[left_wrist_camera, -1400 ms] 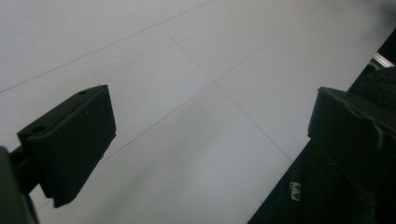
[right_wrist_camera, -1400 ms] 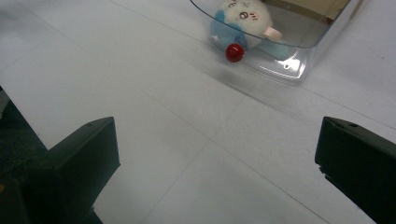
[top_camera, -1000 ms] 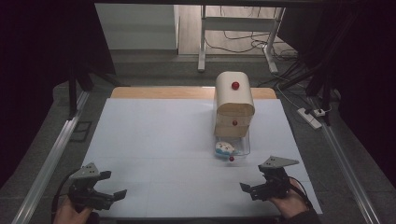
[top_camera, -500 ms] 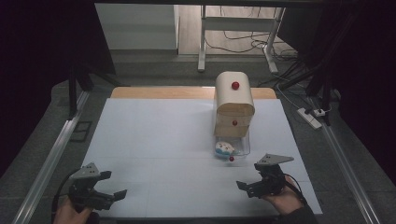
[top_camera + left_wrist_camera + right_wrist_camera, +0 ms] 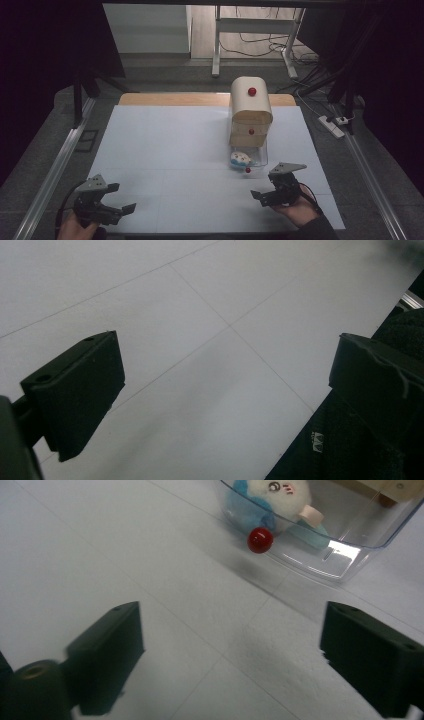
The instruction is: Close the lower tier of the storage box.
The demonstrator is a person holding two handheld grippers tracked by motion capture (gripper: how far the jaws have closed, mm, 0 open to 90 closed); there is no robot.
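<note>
Since a second ago the right gripper [image 5: 272,192] has drifted slightly toward the table's middle, and its jaws have just been closing a little; they are spread wide with nothing between them, only bare white sheet [image 5: 175,150]. Ahead of them lies the clear plastic drawer [image 5: 345,555], pulled out from the small wooden cabinet [image 5: 250,112], with a red knob [image 5: 260,539] on its front wall. Inside it a white and blue plush toy [image 5: 272,500] rests against the front wall, behind the knob. The left gripper [image 5: 107,200] sits at the sheet's near left corner, its jaws also wide apart and holding nothing. Between the two grippers the sheet is bare; the right gripper is near the sheet's near right edge.
</note>
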